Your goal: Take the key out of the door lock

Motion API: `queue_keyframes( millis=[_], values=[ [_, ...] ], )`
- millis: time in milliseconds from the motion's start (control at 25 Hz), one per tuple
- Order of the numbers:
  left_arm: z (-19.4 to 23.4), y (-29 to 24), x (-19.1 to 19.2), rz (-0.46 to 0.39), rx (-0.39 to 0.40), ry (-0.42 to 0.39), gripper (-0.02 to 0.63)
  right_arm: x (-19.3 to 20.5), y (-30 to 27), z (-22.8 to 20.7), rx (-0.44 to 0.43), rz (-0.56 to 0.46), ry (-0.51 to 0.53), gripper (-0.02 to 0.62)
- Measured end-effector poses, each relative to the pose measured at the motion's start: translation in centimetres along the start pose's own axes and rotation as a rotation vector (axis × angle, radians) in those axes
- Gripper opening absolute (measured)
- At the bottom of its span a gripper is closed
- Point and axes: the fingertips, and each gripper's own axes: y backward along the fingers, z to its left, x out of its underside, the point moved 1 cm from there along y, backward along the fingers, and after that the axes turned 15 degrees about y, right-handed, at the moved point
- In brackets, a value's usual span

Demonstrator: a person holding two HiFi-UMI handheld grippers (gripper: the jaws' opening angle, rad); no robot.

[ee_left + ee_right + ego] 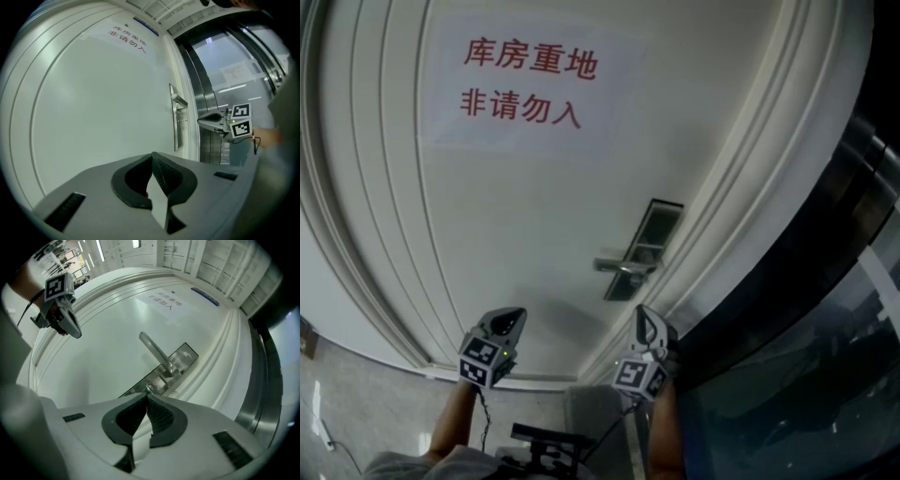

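R gripper (147, 394) fingers pressed together, empty, tips near small round metal lock cylinder (150, 388) on silver door plate (185, 355); L gripper (152, 155) fingers likewise closed, empty, facing white door (103, 103).

Notice (525, 84) is fixed high on the door (516, 234). Lock plate (644, 246) sits at the door's right edge, lever handle (617, 266) projecting left. Glass panel (806, 375) stands right of the door. Right claw (643, 317) is below the plate, left claw (512, 319) well left.
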Motion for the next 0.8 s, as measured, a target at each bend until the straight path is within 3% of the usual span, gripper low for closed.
queue_keyframes(
  millis=[120, 200, 320, 520, 800],
  values=[
    [0.1, 0.1, 0.0, -0.004, -0.002, 0.005, 0.005, -0.4, -0.7, -0.4, 0.000, -0.007, 0.076, 0.022],
    [0.2, 0.2, -0.1, -0.006, -0.006, 0.006, 0.005, -0.7, -1.2, -0.5, -0.010, -0.015, 0.107, 0.084],
    [0.5, 0.3, -0.1, -0.007, -0.009, 0.005, 0.005, -0.9, -2.0, -0.7, 0.007, -0.021, 0.165, 0.088],
    [1.0, 0.6, -0.4, -0.012, -0.019, 0.006, 0.005, -0.8, -3.6, -0.5, -0.022, -0.005, 0.261, 0.160],
    [1.6, 1.0, -0.6, -0.021, -0.038, 0.013, 0.005, -0.2, -5.2, -0.3, -0.032, 0.014, 0.310, 0.169]
  ],
)
